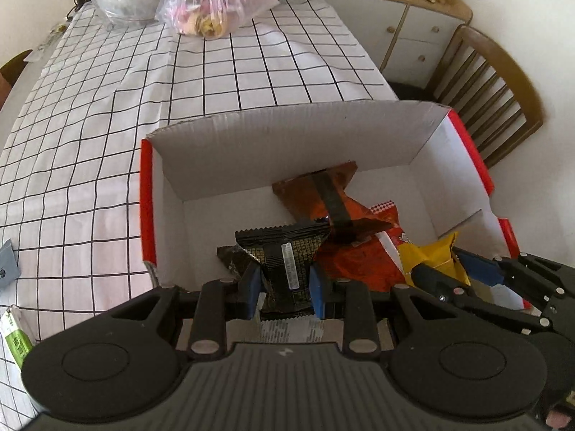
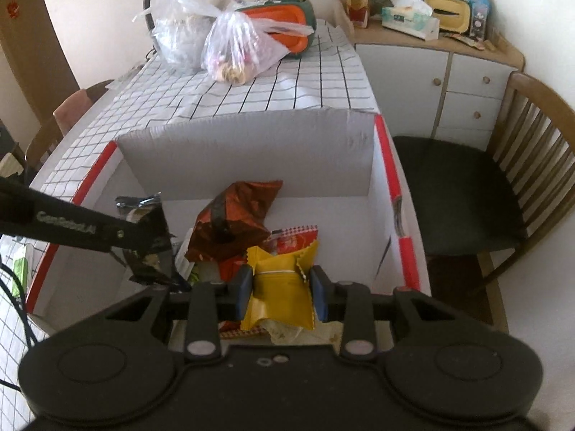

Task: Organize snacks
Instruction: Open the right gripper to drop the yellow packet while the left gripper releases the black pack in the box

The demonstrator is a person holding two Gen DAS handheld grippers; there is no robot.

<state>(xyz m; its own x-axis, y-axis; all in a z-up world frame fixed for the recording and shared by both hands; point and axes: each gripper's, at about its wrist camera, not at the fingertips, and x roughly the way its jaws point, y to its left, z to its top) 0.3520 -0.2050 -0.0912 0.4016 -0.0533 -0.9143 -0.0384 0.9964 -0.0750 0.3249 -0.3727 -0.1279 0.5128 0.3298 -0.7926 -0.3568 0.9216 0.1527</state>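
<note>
1. Left wrist cam: sits on left gripper (image 1: 285, 287), looks fwd and steeply down, close over box (image 1: 287, 133).
2. Right wrist cam: same setup on right gripper (image 2: 280, 289), angled down, close over box (image 2: 244, 151).
3. Shared: box interior, checked tablecloth (image 1: 107, 143) (image 2: 287, 82), plastic bags (image 1: 219, 0) (image 2: 237, 46), cabinet (image 1: 406, 36) (image 2: 463, 86), chair (image 1: 485, 86) (image 2: 521, 165).

Box (image 1: 287, 133) white inside, red edges; tablecloth (image 1: 107, 115) white, black grid; packets: black-gold (image 1: 291, 251), yellow (image 2: 278, 294), red-brown (image 2: 233, 222).

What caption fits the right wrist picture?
Right gripper clamps a yellow snack packet above the red-edged white box.
</note>
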